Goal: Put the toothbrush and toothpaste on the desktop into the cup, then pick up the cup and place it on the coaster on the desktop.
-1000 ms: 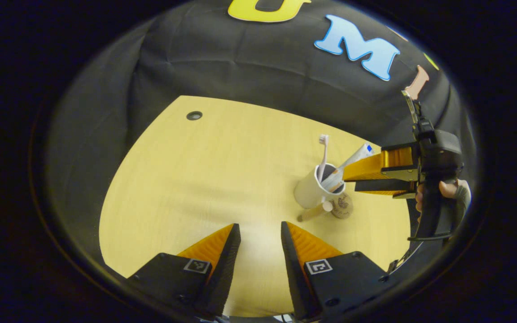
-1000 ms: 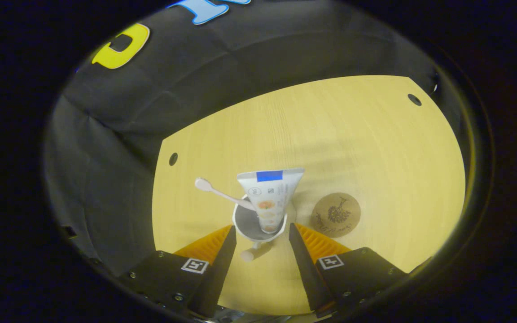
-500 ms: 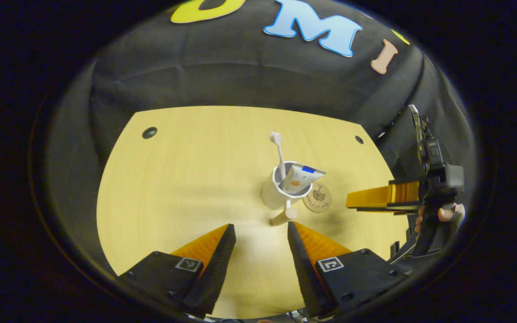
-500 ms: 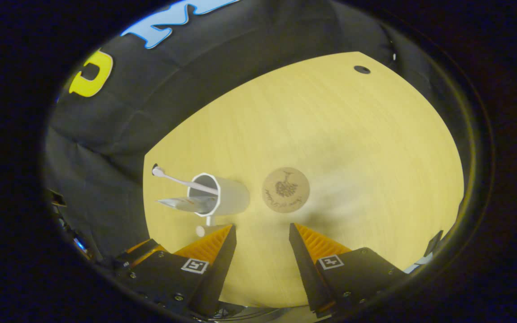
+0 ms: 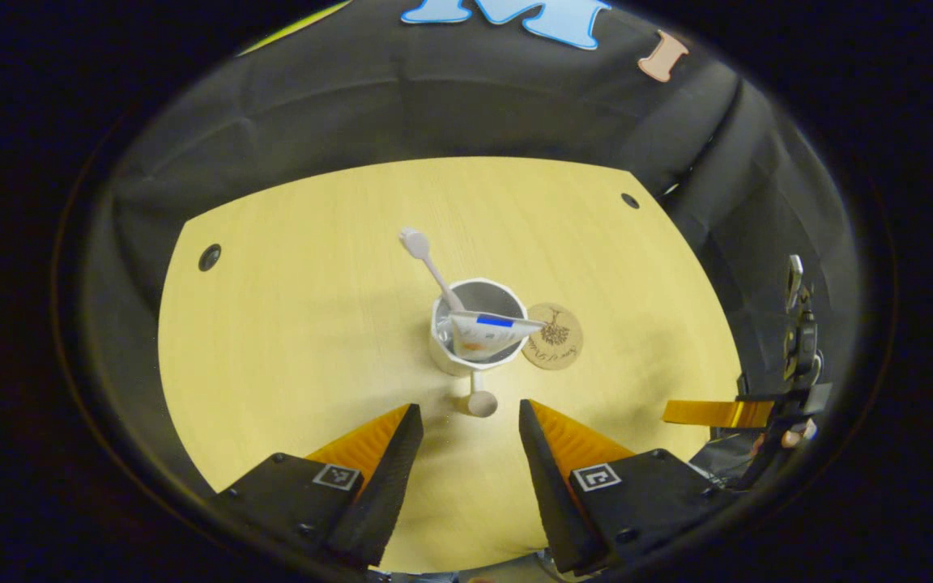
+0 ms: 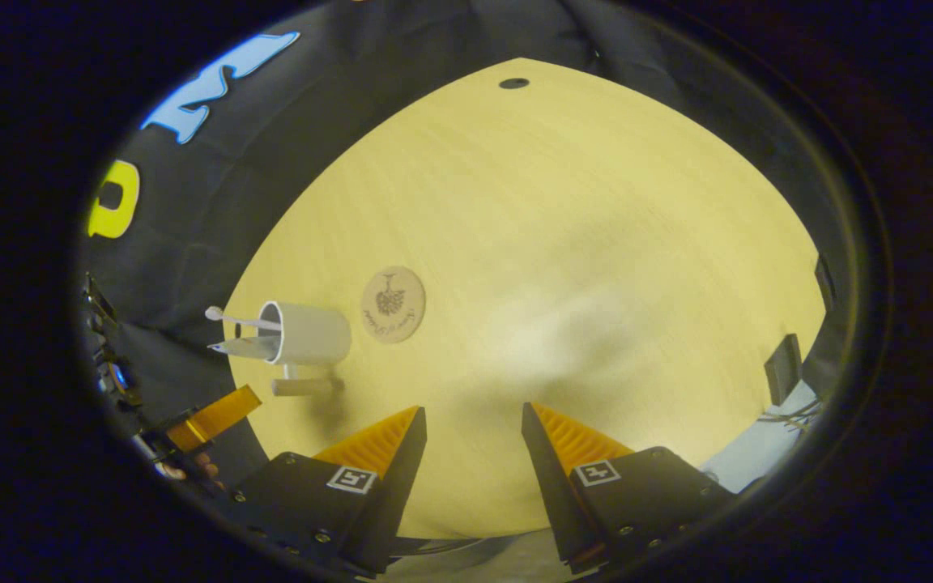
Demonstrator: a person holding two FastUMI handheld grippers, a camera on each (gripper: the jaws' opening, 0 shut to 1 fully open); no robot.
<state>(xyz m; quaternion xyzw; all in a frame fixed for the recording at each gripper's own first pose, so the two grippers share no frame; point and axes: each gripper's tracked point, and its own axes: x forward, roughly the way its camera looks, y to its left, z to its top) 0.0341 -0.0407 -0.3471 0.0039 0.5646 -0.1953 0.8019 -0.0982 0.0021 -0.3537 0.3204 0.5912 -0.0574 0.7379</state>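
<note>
Left gripper view looks down on the white cup (image 5: pixel 475 336) standing on the desk (image 5: pixel 288 324), with the toothbrush (image 5: pixel 428 259) leaning out of it, head up, and the toothpaste (image 5: pixel 491 328) tube lying across its mouth with its lower end inside. So the first half of the task appears done: both items are in the cup. The second half is not. The round coaster (image 5: pixel 554 346) lies bare on the desk just beside the cup, on its right in this view, and the cup stands off it; whether their edges touch is hard to tell from this angle. A short peg-like handle (image 5: pixel 480 398) sticks out from the cup's near side, toward the left gripper (image 5: pixel 464 421).

That left gripper hangs above the desk in front of the cup, its fingers spread wide with nothing between them and touching nothing. The handle lies just ahead of the gap, so it seems the likely grasp point for lifting the cup onto the coaster.

The right gripper (image 6: pixel 472 423) is equally wide apart and empty, pointed at bare desk, with cup and coaster well off to its left.
</note>
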